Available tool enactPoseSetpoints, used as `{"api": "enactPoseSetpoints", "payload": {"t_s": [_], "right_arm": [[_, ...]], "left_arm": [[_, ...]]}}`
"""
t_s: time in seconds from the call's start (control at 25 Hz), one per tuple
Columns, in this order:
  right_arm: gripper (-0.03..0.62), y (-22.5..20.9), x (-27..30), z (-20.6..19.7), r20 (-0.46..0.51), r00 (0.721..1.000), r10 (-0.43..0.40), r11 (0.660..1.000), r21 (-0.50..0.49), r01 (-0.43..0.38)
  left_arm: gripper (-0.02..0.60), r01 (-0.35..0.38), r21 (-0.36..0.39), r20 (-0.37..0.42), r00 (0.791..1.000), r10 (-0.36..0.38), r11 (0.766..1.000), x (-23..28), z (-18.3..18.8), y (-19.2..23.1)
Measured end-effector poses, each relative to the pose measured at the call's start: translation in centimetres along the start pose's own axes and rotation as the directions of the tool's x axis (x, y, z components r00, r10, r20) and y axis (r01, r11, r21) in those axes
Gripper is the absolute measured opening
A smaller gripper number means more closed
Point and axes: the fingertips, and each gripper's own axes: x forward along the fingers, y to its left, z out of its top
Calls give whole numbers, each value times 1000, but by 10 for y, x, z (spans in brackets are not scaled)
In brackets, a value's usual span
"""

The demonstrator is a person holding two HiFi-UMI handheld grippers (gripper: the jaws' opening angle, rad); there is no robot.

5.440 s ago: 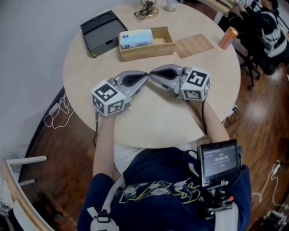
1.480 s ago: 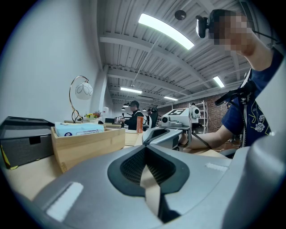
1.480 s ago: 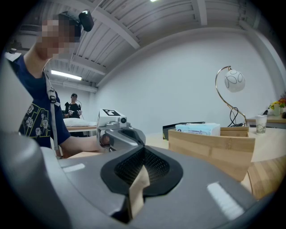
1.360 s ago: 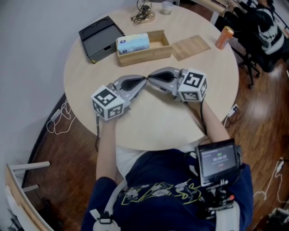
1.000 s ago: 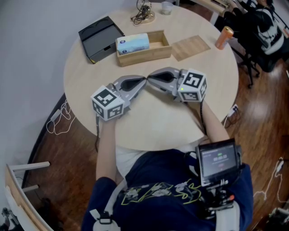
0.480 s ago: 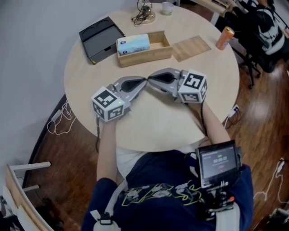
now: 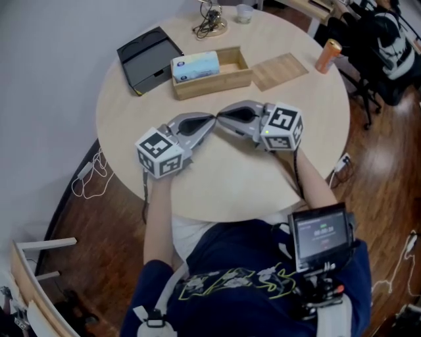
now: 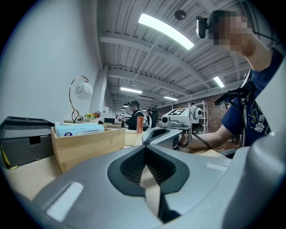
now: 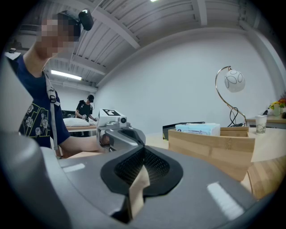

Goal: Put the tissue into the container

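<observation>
A light-blue tissue pack lies in the left end of an open wooden box at the far side of the round table. My left gripper and right gripper rest on the table's middle, tip to tip, both shut and empty. In the left gripper view the jaws are closed, with the box and tissue pack off to the left. In the right gripper view the closed jaws point toward the left gripper, and the box with the tissue pack is at the right.
A black tray sits left of the box and a flat wooden lid right of it. An orange can stands near the right rim. A lamp base with cable and a cup are at the far edge.
Both grippers stay where they were, shut and touching tips. Only the head view has shifted slightly.
</observation>
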Motion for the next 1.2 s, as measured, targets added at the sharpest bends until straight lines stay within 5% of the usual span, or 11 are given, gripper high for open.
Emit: {"api": "enactPoseSetpoints", "payload": {"t_s": [1.2], "right_arm": [[0, -3, 4, -10, -15, 1000, 9, 1000, 4, -9]], "left_arm": [[3, 1, -6, -1, 1000, -1, 1000, -1, -6, 3]]}}
